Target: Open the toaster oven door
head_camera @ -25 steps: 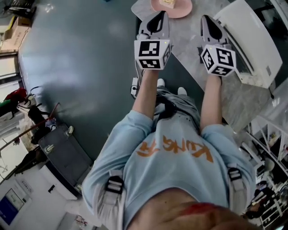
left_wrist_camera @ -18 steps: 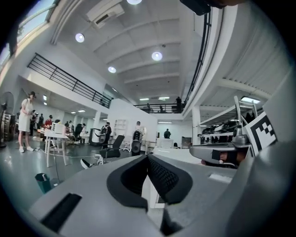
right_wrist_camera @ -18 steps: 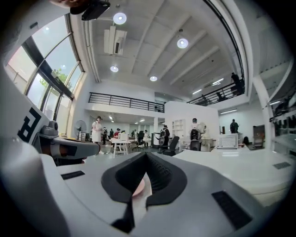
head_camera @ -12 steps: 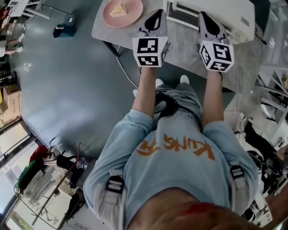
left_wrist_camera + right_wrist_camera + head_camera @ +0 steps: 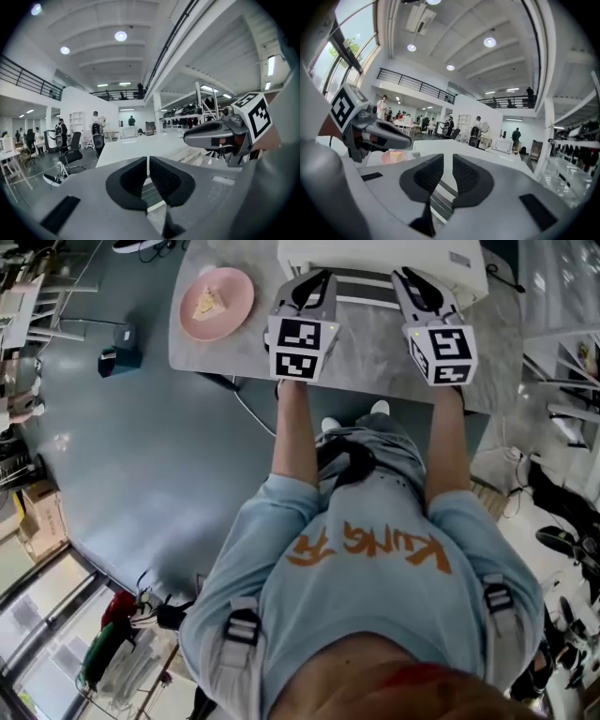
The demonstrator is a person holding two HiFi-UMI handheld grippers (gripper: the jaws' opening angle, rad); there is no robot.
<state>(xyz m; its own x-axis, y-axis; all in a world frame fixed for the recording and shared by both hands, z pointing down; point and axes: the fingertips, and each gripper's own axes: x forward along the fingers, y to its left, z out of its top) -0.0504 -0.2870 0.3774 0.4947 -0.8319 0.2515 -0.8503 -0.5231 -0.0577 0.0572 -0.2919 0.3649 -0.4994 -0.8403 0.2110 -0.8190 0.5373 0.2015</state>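
A white toaster oven (image 5: 380, 257) stands at the far side of a grey marble table (image 5: 366, 343), its front with a dark strip (image 5: 361, 285) facing me. My left gripper (image 5: 317, 279) and right gripper (image 5: 414, 279) hover side by side just before that front, touching nothing. In the left gripper view the left gripper (image 5: 148, 161) is shut and empty, with the oven's white top (image 5: 136, 147) beyond it. In the right gripper view the right gripper (image 5: 447, 159) is opening, showing a narrow gap with nothing in it, over the oven (image 5: 454, 146).
A pink plate (image 5: 217, 304) with a cake slice sits at the table's left end. The table's near edge runs just past the person's feet. A dark box (image 5: 120, 357) and a cable lie on the floor at left. Cluttered shelving stands at right.
The head view has swung round: the oven has come from the upper right to straight ahead of both grippers, and the plate has slid to the left. Both grippers keep their places in the view.
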